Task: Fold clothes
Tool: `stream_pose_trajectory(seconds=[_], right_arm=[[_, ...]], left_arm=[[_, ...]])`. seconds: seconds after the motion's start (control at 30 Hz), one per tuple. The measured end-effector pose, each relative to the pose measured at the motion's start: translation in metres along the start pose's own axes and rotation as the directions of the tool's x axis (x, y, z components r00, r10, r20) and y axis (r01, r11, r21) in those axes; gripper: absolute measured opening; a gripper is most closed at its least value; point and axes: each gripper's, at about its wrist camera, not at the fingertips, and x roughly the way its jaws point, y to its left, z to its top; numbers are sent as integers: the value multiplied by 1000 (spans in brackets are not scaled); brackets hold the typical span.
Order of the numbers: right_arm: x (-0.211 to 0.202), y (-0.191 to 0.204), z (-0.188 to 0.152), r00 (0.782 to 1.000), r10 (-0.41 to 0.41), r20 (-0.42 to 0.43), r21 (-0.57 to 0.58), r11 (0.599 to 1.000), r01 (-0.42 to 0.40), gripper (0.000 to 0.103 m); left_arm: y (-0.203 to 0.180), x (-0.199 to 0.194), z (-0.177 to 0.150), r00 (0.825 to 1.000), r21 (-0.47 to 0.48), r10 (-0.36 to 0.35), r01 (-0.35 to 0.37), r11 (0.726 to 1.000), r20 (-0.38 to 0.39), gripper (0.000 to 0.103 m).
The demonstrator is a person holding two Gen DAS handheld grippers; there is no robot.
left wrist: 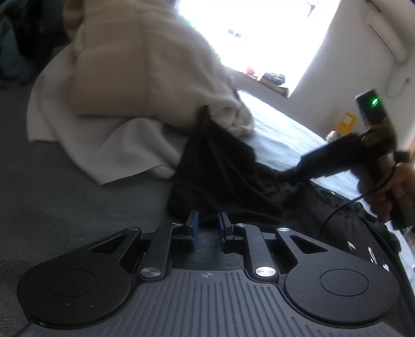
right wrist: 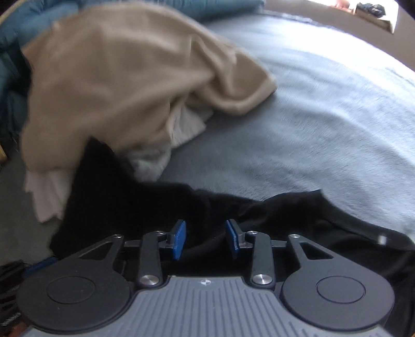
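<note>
A black garment [left wrist: 228,171] lies crumpled on the grey-blue bed cover; it also shows in the right wrist view [right wrist: 145,204], one end tucked under a pile of clothes. My left gripper [left wrist: 208,220] is open, its blue pads at the near edge of the black cloth with nothing between them. My right gripper [right wrist: 206,228] is open over black cloth; the fabric lies between and under the pads without being pinched. The right gripper also shows in the left wrist view [left wrist: 298,176], its tip at a bunched fold of the black garment.
A beige garment [right wrist: 116,72] lies heaped over a white one [right wrist: 49,191] behind the black cloth; the same pile shows in the left wrist view [left wrist: 145,67]. Blue bedding [right wrist: 31,23] is at the far left. The bed cover [right wrist: 324,124] stretches right. A bright window [left wrist: 259,33] lies beyond.
</note>
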Motion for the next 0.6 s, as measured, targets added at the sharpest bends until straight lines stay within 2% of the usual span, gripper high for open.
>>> stream_pose_trajectory(seconds=[0.07, 0.23, 0.37, 0.5, 0.53, 0.6], right_arm=[[20, 3, 0, 999, -25, -39, -3, 1000, 25, 30], [40, 5, 10, 999, -29, 44, 34, 999, 27, 29], [42, 5, 15, 988, -58, 146, 72, 996, 48, 28], [7, -15, 20, 964, -61, 260, 159, 987, 19, 28], [-7, -23, 20, 960, -52, 275, 180, 984, 2, 28], [-31, -38, 18, 968, -11, 251, 205, 978, -42, 29]], left_arm=[[6, 2, 0, 1000, -31, -8, 8, 999, -13, 15], [4, 1, -4, 1000, -18, -1, 1, 1000, -10, 15], [1, 1, -5, 1000, -1, 7, -7, 1000, -4, 15], [3, 2, -4, 1000, -15, -3, 3, 1000, -6, 15], [3, 3, -4, 1000, -17, -4, 3, 1000, -8, 15], [3, 3, -4, 1000, -17, -1, 1, 1000, -9, 15]])
